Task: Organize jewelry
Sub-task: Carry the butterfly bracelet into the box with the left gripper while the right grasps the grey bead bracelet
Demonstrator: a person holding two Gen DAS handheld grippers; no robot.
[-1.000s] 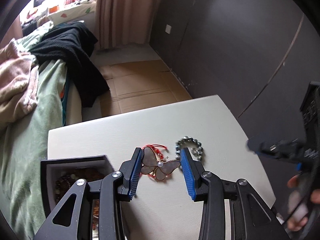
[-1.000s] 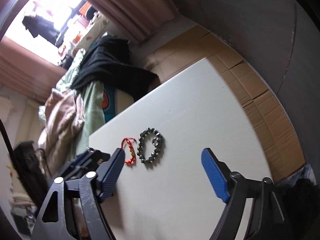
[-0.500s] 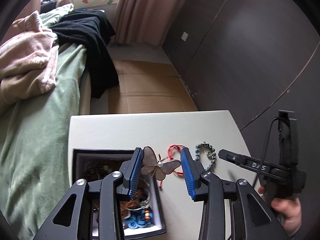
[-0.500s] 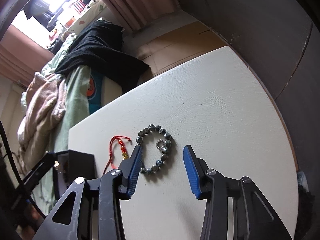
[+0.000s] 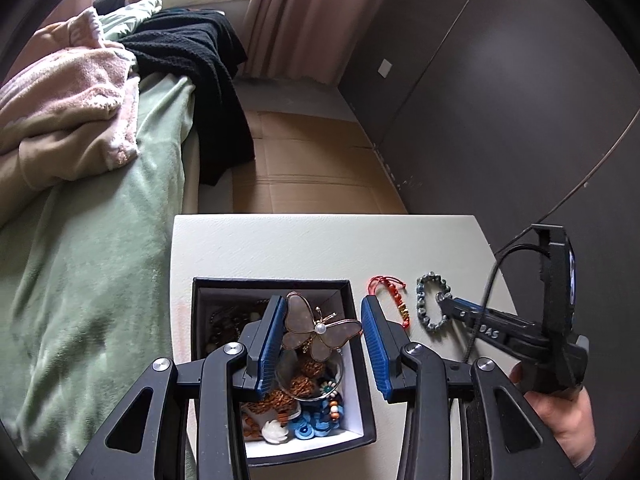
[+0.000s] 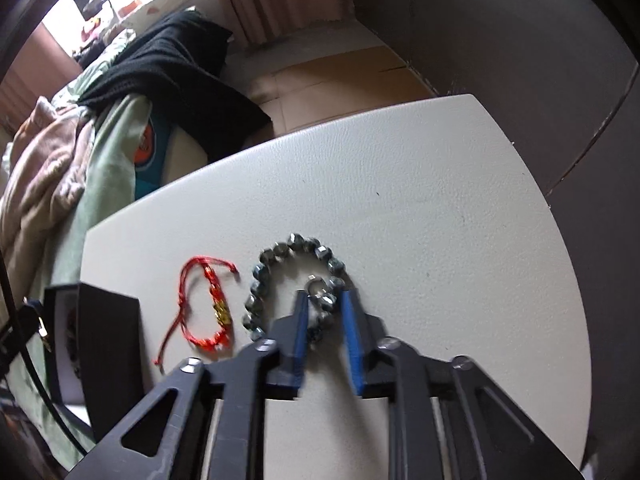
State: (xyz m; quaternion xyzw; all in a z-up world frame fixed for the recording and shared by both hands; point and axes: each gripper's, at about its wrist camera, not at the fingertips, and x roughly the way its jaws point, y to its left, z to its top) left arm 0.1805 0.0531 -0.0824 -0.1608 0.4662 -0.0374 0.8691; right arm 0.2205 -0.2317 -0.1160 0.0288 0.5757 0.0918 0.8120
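Two grippers at work: left gripper [image 5: 322,330] clamped a brown butterfly brooch [image 5: 316,328] over the open black jewellery box [image 5: 362,368], lower centre — right gripper [image 6: 325,306] just closing, pads astride the grey beaded bracelet [image 6: 280,276], beside a red cord bracelet [image 6: 208,308].

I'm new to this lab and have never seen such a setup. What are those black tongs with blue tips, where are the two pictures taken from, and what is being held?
No robot here: a person holds a two-finger gripper in each hand, each with a camera looking along its fingers.

In the left camera's view, the left gripper holds a butterfly brooch above an open black box of mixed jewelry. The right gripper shows at its side.

In the right camera's view, the right gripper has just been closing, its blue pads around one side of the grey bead bracelet; whether they pinch it yet is unclear. A red cord bracelet lies beside it on the white table.
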